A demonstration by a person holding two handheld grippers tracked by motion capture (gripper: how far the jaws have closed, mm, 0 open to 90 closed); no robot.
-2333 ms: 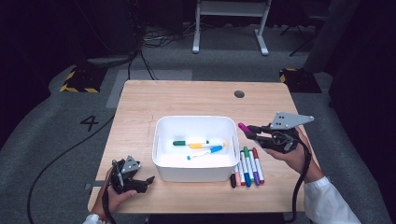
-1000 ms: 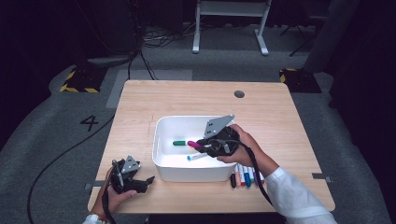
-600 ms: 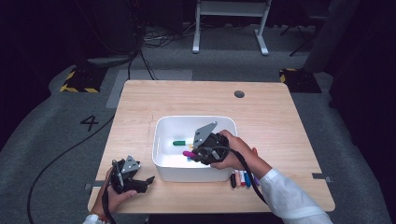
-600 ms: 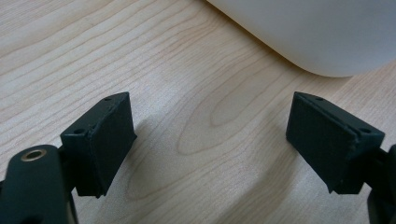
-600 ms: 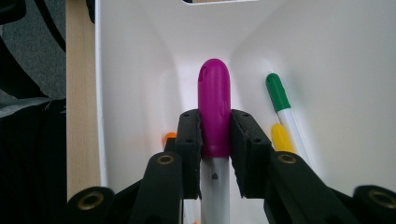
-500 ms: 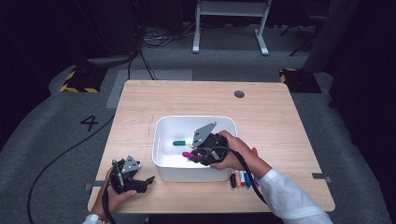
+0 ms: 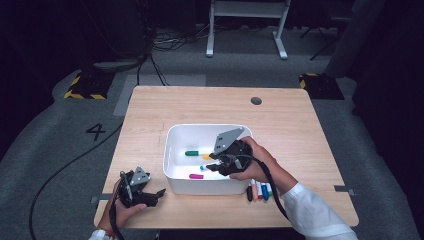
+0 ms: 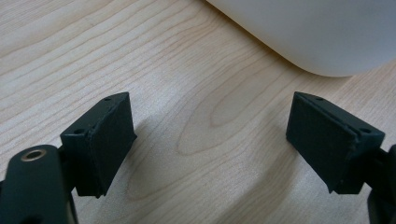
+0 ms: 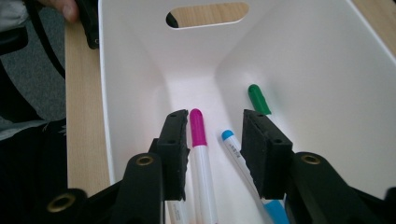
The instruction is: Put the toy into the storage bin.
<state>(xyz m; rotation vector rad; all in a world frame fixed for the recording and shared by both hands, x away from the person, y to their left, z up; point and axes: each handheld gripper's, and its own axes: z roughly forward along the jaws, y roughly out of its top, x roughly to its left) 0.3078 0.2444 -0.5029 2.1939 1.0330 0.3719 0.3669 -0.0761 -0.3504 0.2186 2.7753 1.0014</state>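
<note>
A white bin [image 7: 200,127] stands mid-table. My right gripper [image 7: 214,163] reaches down into it. Its jaws have just been opening and now stand apart, open. A magenta-capped marker [image 9: 197,127] lies on the bin floor between them, close beside the left pad and free of the right one. That same magenta marker [image 7: 196,176] rests near the bin's front wall in the high view. A blue-capped marker [image 9: 231,145] and a green one [image 9: 258,99] also lie in the bin [image 9: 327,84]. My left gripper [image 7: 155,194] rests open on the wood.
Several more markers [image 7: 259,191] lie side by side on the table just right of the bin's front corner. The left gripper [image 8: 210,126] faces bare wood with the bin's rounded corner [image 8: 317,32] ahead of it. A dark round hole [image 7: 256,100] marks the tabletop's far side.
My right gripper carried the magenta marker from the table's right side into the bin, sank toward the floor and let it go. The left gripper has stayed put.
</note>
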